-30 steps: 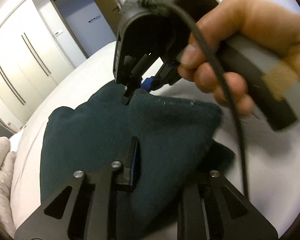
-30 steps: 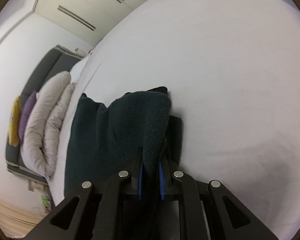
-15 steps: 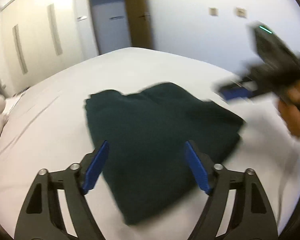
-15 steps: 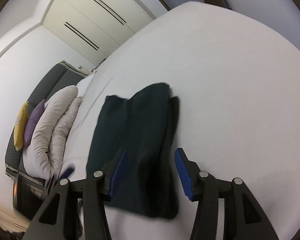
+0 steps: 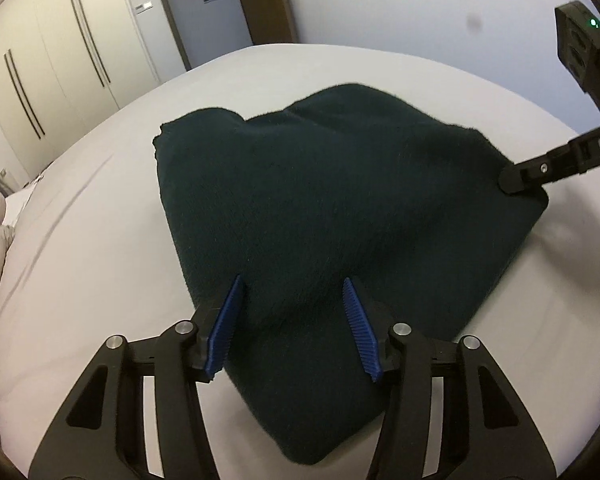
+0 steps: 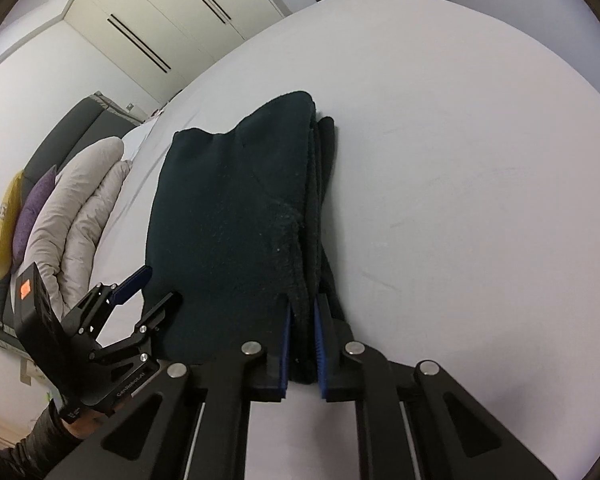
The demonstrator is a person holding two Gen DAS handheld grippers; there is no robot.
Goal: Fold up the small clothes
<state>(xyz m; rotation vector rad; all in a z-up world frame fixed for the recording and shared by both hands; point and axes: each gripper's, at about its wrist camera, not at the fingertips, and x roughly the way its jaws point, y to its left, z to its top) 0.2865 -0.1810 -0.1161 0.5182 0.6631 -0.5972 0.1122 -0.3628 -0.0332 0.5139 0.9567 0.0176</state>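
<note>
Since half a second ago, right gripper [image 6: 300, 336] re-clamped the garment's [image 5: 340, 208] edge; left gripper [image 5: 294, 328] hung released. Tugging could undo the fold.

A dark green cloth [image 5: 340, 208] lies folded on a white bed [image 5: 100, 264]. The left hand-held gripper [image 5: 294, 322] sits low in the middle, with its two blue pads [image 5: 225, 326] wide apart over the near edge of the cloth. On the right side, the tip of the right hand-held gripper [image 5: 518, 180] touches the far corner of the cloth. Behind the bed are tall white cupboards [image 5: 60, 64] with long dark handles, and a door [image 5: 212, 4].
</note>
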